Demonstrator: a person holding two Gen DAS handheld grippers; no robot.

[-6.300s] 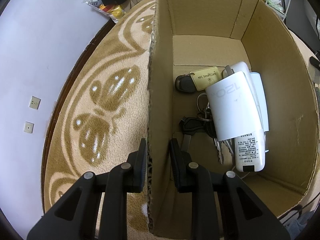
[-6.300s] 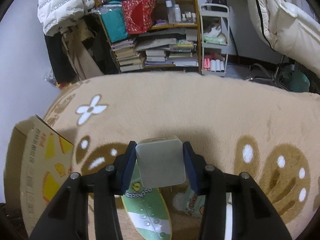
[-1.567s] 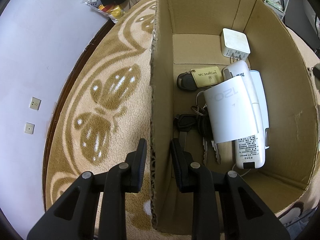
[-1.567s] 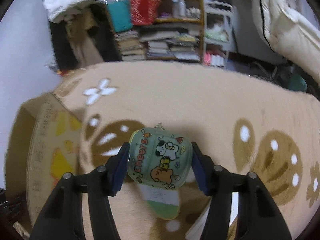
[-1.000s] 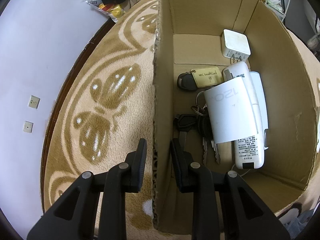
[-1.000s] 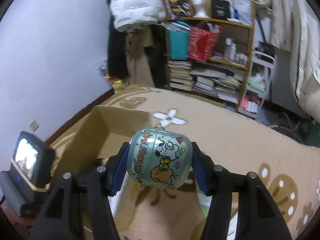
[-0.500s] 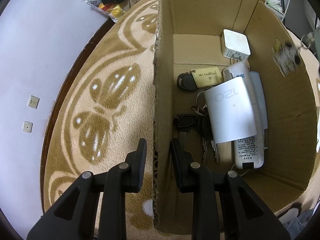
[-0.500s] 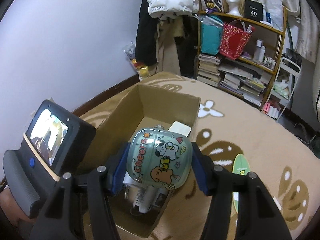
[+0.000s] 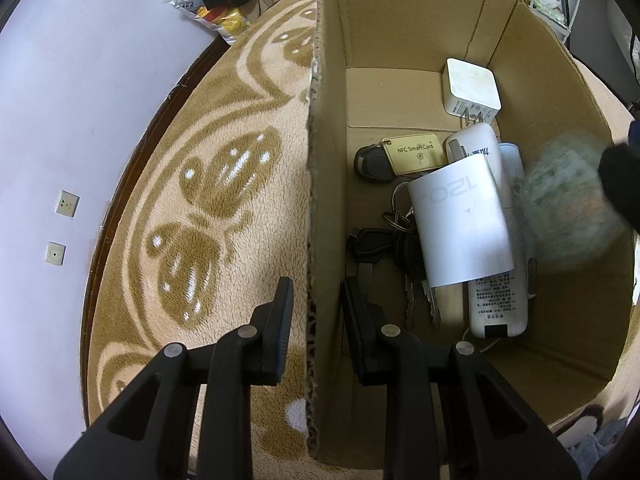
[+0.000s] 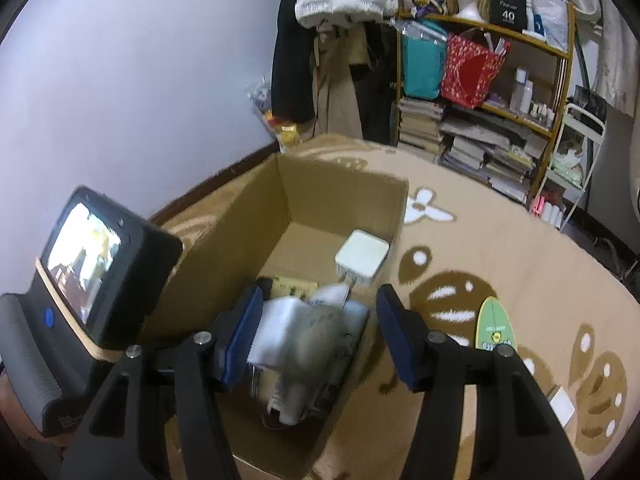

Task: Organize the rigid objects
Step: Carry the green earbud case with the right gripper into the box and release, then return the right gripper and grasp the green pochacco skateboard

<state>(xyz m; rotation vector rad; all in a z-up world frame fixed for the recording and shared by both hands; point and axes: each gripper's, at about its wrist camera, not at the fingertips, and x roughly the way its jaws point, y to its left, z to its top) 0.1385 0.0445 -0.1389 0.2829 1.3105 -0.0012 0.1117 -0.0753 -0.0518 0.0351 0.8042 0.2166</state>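
Observation:
A cardboard box (image 9: 400, 20) stands on the patterned carpet. Its floor holds a white square charger (image 9: 472, 86), a gold NFC card tag (image 9: 414, 152), a bunch of keys (image 9: 396, 240) and a white power bank (image 9: 460, 220). My left gripper (image 9: 316, 284) straddles the box's left wall, one finger on each side with small gaps. My right gripper (image 10: 319, 296) hangs open over the box (image 10: 320, 192). The green cartoon charm (image 10: 316, 336) is a blur below its fingers, loose above the contents. In the left wrist view the charm (image 9: 568, 208) blurs by the right wall.
A green surfboard-shaped item (image 10: 494, 328) and a small white piece (image 10: 562, 400) lie on the carpet right of the box. The left gripper's body with its screen (image 10: 92, 268) stands at the box's near left. A cluttered shelf (image 10: 480, 100) and hanging coats line the far wall.
My right gripper carried the green charm over the box, then opened; the charm has left its fingers and is dropping in. The left gripper has stayed at the wall.

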